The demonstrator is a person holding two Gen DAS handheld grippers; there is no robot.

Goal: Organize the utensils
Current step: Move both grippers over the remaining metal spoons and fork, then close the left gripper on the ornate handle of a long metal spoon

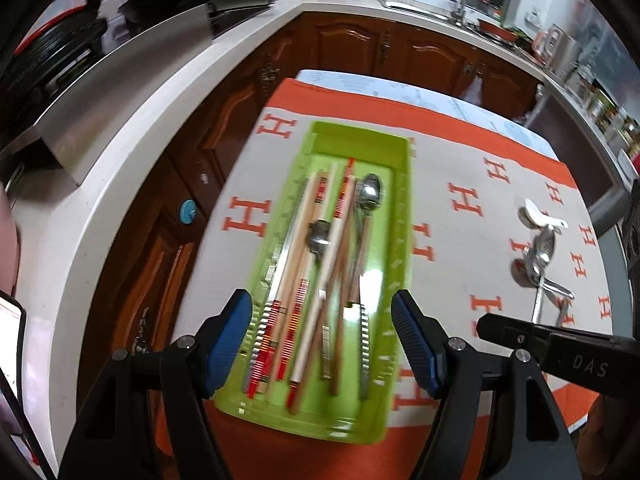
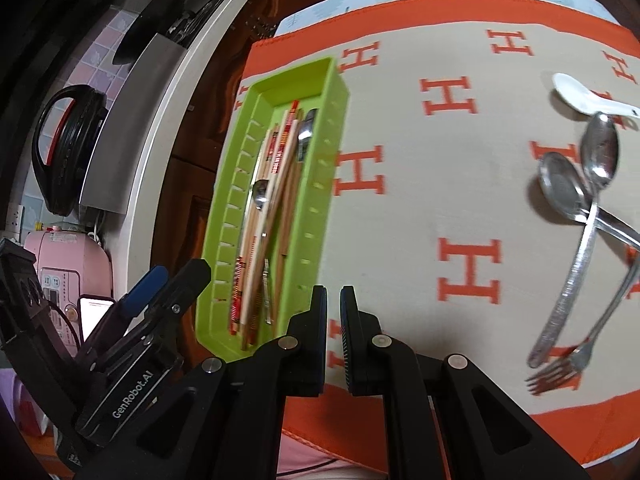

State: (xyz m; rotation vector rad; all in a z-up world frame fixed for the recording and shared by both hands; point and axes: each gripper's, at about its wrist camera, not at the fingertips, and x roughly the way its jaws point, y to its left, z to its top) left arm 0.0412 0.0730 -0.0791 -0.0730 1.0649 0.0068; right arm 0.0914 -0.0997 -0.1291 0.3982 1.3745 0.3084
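Observation:
A green tray (image 1: 396,216) lies lengthwise on the orange-and-beige cloth and holds several chopsticks (image 1: 304,240) and two metal spoons (image 1: 370,192). My left gripper (image 1: 324,340) hovers over the tray's near end, its blue pads (image 1: 234,340) wide apart with nothing gripped. To the right on the cloth lie a white ceramic spoon (image 2: 580,96), two crossed metal spoons (image 2: 562,186) and a fork (image 2: 560,368). My right gripper (image 2: 334,312) is shut and empty over the cloth, just right of the tray's (image 2: 336,92) near end. The loose utensils lie well to its right.
A white counter (image 1: 132,168) with dark wooden cabinets (image 1: 352,44) curves around the table's left and far sides. A sink (image 1: 420,6) is at the back. A pink appliance (image 2: 64,264) and a phone (image 2: 94,312) stand at the left. The cloth's (image 2: 404,208) middle is bare.

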